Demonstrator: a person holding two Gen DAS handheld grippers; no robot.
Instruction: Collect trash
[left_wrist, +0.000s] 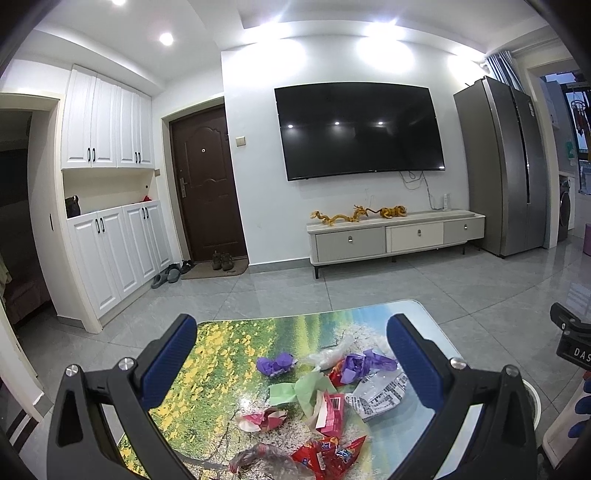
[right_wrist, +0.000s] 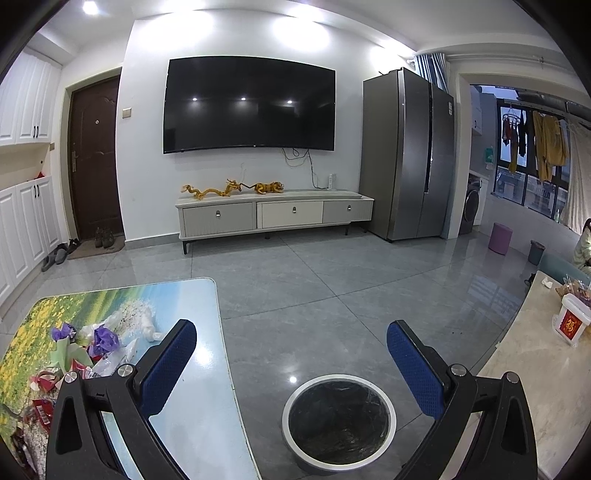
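Both hand-held grippers, left (left_wrist: 291, 365) and right (right_wrist: 291, 369), gape empty; lower the left squarely over the green paper (left_wrist: 299, 391), clamping it alone.

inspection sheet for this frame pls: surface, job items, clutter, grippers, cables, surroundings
Surface: small table with a glossy landscape-print top, on grey tile floor.
Job's things: wrappers piled on the table: purple paper wad, green paper, red snack packet, white printed packet; lined trash bin on the floor beside the table.
Clutter: nothing seen.
Grippers: left gripper open over the pile; right gripper open over the bin; both hold nothing.
Cables: wires hanging below the TV.
Surroundings: TV stand, fridge, entry door.
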